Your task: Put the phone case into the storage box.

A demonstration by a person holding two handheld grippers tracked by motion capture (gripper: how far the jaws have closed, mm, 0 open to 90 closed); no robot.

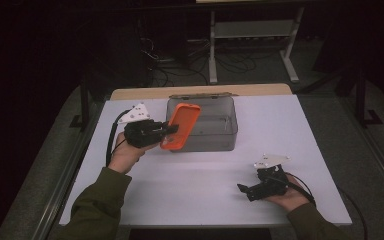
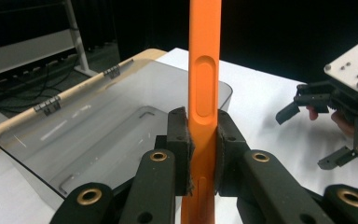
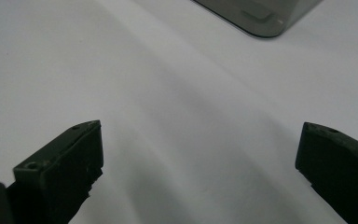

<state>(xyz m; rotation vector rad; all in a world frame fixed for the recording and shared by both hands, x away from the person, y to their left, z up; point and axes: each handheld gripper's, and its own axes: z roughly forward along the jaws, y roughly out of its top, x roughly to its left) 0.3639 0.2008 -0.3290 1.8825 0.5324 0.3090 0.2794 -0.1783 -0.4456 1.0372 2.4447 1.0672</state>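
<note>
The left gripper (image 1: pixel 166 131) holds an orange phone case (image 1: pixel 180 126) by one long edge, lifted off the white table (image 1: pixel 205 185) at the near left corner of the clear grey plastic box (image 1: pixel 226 131). In the left gripper view the case (image 2: pixel 204 88) stands upright and edge-on between the two black pads (image 2: pixel 179 140), which press against it from either side just below the moulded button recess; the jaws are thus closed on the case and not on each other. The step in hand appears to be placing the case into the box (image 2: pixel 116 126), whose lid lies folded back on its hinges and whose floor is bare. To do this well, the case is best carried over the near wall with its lower end well clear of the rim, then tilted flatter and lowered toward the floor before the pads release, since the grip is narrow and a knock against the wall could twist the soft case out of it. At the right, the right gripper (image 1: pixel 250 190) rests low on the table near its front edge, well apart from the box; its jaws stand wide apart over bare table (image 3: pixel 182 116) and hold nothing.
</note>
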